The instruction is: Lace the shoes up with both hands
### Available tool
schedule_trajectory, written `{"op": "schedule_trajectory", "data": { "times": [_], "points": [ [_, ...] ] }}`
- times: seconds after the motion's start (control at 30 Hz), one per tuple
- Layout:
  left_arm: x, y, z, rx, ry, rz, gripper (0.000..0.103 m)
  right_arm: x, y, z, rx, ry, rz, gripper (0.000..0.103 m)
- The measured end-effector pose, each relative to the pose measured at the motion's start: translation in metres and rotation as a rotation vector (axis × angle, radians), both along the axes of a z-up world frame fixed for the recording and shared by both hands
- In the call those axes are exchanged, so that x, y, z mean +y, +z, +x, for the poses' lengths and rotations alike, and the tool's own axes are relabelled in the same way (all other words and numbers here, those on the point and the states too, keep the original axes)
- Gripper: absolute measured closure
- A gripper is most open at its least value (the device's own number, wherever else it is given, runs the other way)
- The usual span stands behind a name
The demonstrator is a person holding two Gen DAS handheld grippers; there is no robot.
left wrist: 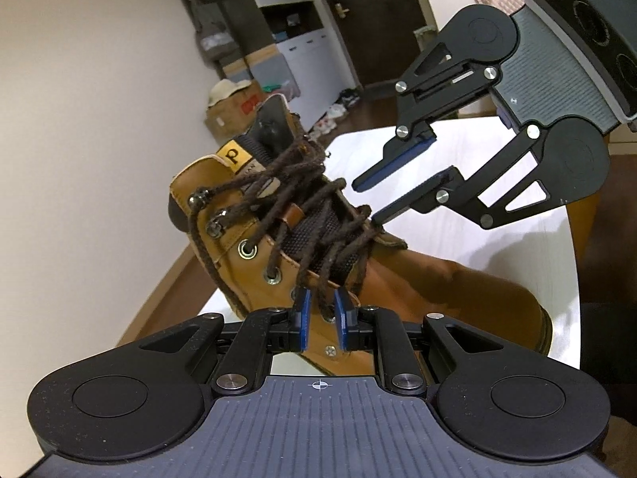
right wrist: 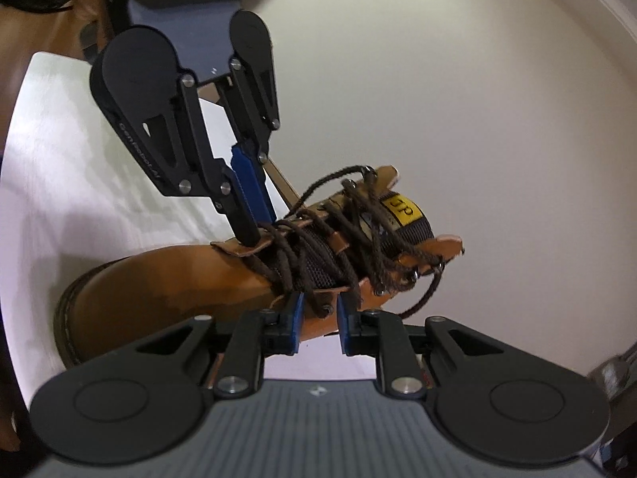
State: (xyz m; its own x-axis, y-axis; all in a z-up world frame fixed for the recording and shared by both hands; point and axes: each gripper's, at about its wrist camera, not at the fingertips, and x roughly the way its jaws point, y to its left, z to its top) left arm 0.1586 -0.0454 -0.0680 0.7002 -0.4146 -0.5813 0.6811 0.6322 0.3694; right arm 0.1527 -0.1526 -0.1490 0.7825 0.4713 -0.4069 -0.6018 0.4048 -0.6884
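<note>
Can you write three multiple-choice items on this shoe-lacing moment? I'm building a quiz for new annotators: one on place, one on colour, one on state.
1. Where does the boot rest?
A. on a white table
B. on a wooden floor
C. inside a cardboard box

2. What colour are the laces?
A. white
B. dark brown
C. red

3. How does the left gripper stand?
A. shut tight on a metal hook
B. away from the boot, pointing at the wall
C. open, with its blue pads either side of a lace strand at the lower eyelets

Answers:
1 A: the white table shows under and behind the tan boot in both views.
2 B: the cords crossing the tongue are dark brown.
3 C: a gap shows between the pads around the strand; the right gripper stands alike on the other side.
</note>
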Motion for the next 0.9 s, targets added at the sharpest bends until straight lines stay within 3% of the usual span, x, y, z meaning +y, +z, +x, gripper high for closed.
{"op": "schedule_trajectory", "data": {
  "times": [0.23,0.43,0.57,0.63,0.77,0.9],
  "points": [
    [-0.001,0.002,-0.003,-0.001,-0.001,0.005,0.087,0.004,-0.005,0.0,-0.02,0.013,-0.04,0.085],
    [0.001,0.002,-0.01,0.029,0.007,-0.007,0.097,0.005,-0.007,0.001,-0.02,0.014,-0.051,0.098],
    [0.005,0.008,-0.008,0.049,0.039,-0.09,0.099,0.001,-0.001,0.005,0.042,-0.007,0.011,0.1],
    [0.007,0.013,-0.009,0.082,0.014,-0.149,0.099,-0.001,0.004,-0.001,0.058,0.011,0.044,0.1],
    [0.005,0.015,-0.013,0.084,-0.029,-0.184,0.103,-0.002,0.016,-0.012,0.104,0.049,0.119,0.1],
    [0.001,0.018,-0.017,0.046,-0.034,-0.13,0.102,-0.001,0.01,-0.011,0.108,0.051,0.094,0.1]
  ]
}}
